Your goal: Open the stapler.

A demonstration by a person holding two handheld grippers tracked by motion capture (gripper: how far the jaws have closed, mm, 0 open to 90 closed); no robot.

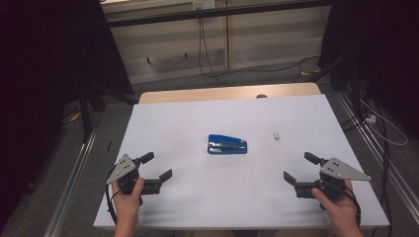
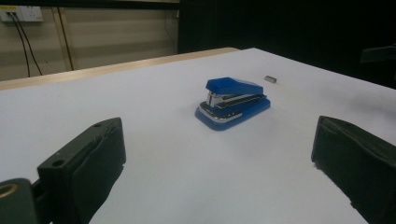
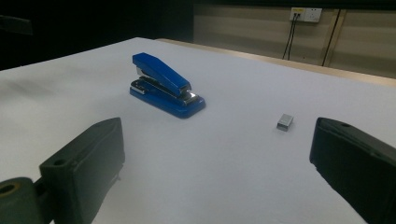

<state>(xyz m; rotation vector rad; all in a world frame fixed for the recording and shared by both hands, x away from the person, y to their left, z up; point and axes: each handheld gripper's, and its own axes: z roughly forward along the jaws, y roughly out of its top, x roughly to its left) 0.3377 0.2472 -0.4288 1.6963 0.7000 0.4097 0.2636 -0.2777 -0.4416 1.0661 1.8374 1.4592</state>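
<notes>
Stapler (image 1: 227, 144) and staple block (image 1: 276, 135) are what I am facing, and both of my grippers are empty with their jaws spread wide. The blue stapler sits flat near the middle of the white table (image 1: 188, 118), its long side roughly parallel to the near edge; the small grey staple block lies apart from it, toward the right edge and slightly nearer the far edge. My left gripper (image 1: 159, 167) hovers close to the near left corner and my right gripper (image 1: 297, 166) close to the near right corner, each well apart from both things. I judge the step in hand to be the first reach, most likely a hold on the stapler with my left gripper while my right goes for the block. To do it well I would bring the left gripper in level and low, jaws straddling the stapler across its narrow width near the hinged back end, so the top arm can lift freely. The block is tiny and low, so my right gripper should come down steeply, with the pads on its two longer faces, and close slowly; a fast pinch could flick it away or break it apart.
</notes>
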